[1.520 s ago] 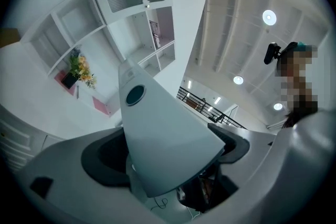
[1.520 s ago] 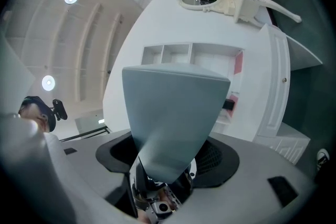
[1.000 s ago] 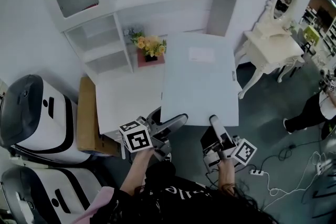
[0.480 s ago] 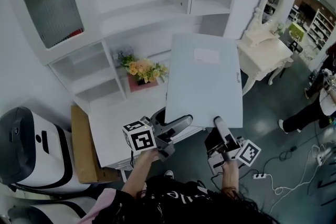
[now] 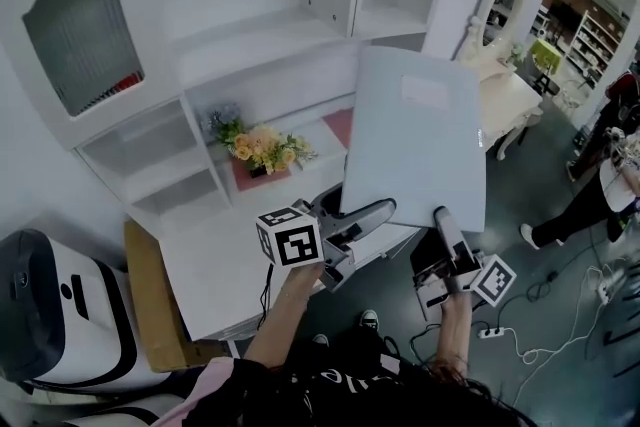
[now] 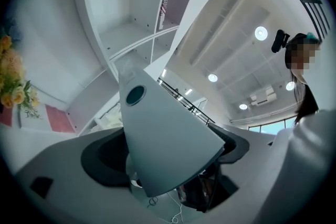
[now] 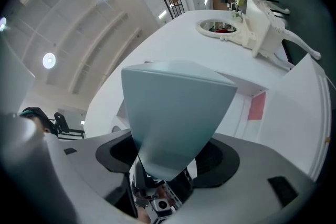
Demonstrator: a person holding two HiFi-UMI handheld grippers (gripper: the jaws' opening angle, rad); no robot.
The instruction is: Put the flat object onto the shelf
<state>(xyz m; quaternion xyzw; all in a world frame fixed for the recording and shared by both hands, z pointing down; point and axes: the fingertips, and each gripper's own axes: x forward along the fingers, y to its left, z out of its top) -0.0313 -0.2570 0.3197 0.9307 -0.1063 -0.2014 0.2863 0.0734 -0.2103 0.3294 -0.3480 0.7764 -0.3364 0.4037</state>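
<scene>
Before a glossy white shelf, your left gripper and right gripper each clamp the near edge of a smooth, flat, pale-grey folder that stretches ahead of both.

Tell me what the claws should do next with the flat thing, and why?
Probably carry it forward and up toward the open shelf. The left claw and right claw each clamp the near edge of the flat folder, and it is not yet on the shelf.
</scene>
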